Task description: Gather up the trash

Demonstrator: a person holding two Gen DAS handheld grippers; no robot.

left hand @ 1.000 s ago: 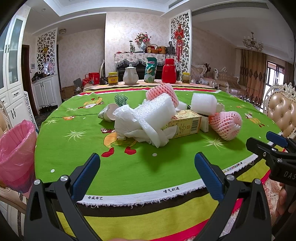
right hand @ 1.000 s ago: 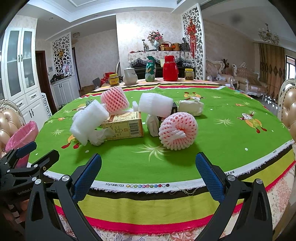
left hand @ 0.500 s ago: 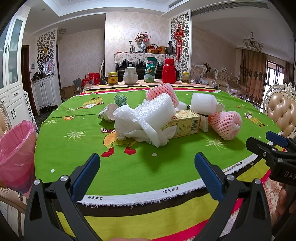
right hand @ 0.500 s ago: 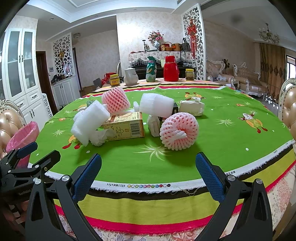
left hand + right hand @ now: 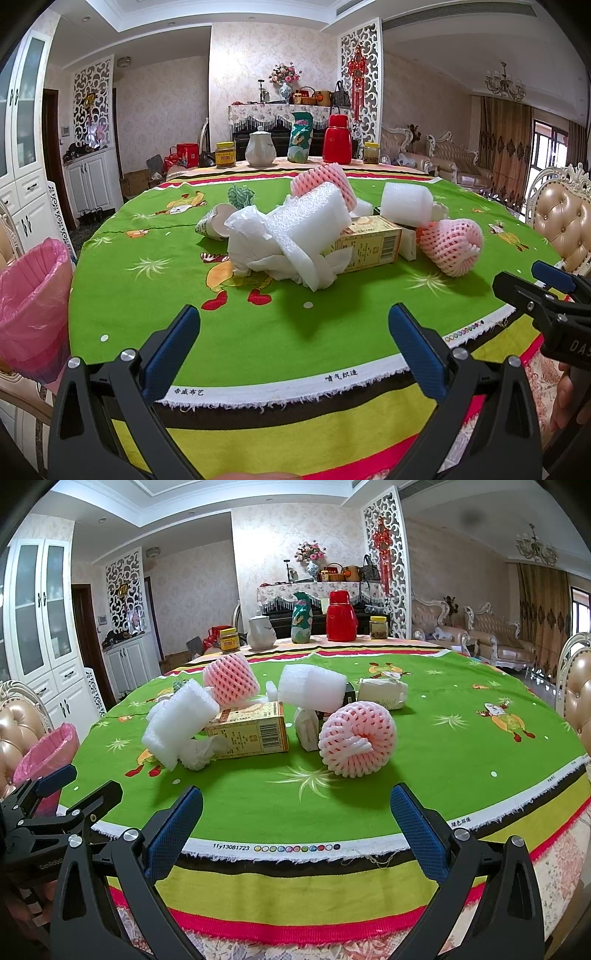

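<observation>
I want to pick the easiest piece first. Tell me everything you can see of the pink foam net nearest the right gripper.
The pink net is a soft foam mesh fruit sleeve, curled into a fat roll with a white inner end poking from its spiral. It lies on its side on the green tablecloth, at the right edge of the trash pile, beside a small white packet; contact is unclear. Nothing holds it.

tablecloth: matt cloth | carton: printed cardboard | bin liner: thin pink plastic

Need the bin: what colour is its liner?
Pink liner, clearest in the left wrist view.
</observation>
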